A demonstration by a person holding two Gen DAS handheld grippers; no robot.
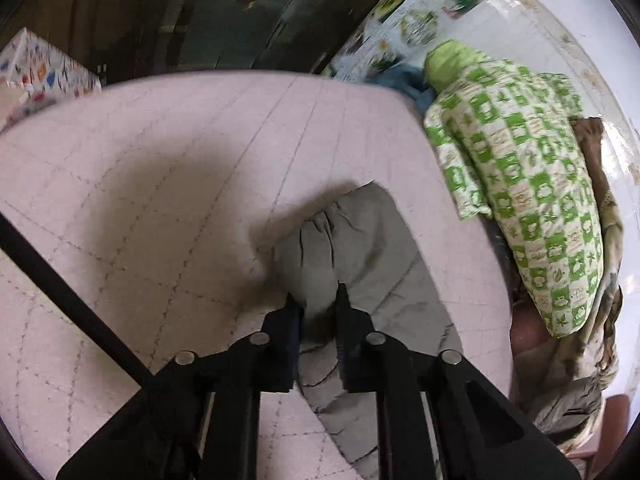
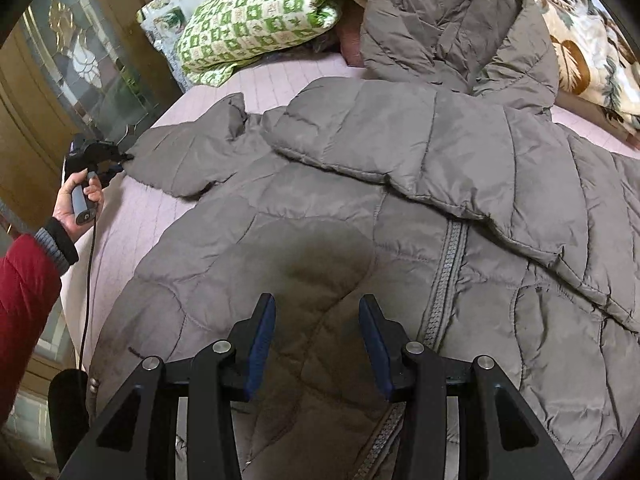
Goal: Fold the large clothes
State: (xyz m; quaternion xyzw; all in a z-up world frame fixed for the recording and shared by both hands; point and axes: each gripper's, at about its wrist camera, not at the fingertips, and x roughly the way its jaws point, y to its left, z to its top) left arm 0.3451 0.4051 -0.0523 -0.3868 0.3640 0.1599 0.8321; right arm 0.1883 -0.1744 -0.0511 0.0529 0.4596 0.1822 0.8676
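Observation:
A grey quilted jacket lies spread on the pink bed sheet, zip up, hood at the far end. Its left sleeve stretches out toward the bed's edge. My left gripper is shut on the end of that sleeve, with bunched grey fabric between the fingers. The right wrist view shows the same left gripper at the sleeve's tip, held by a hand in a red sleeve. My right gripper stands open just above the jacket's front, left of the zip.
A green-and-white checked pillow and a leaf-patterned blanket lie at the head of the bed. A wooden door with patterned glass stands past the bed's left edge. A patterned box sits beyond the far corner.

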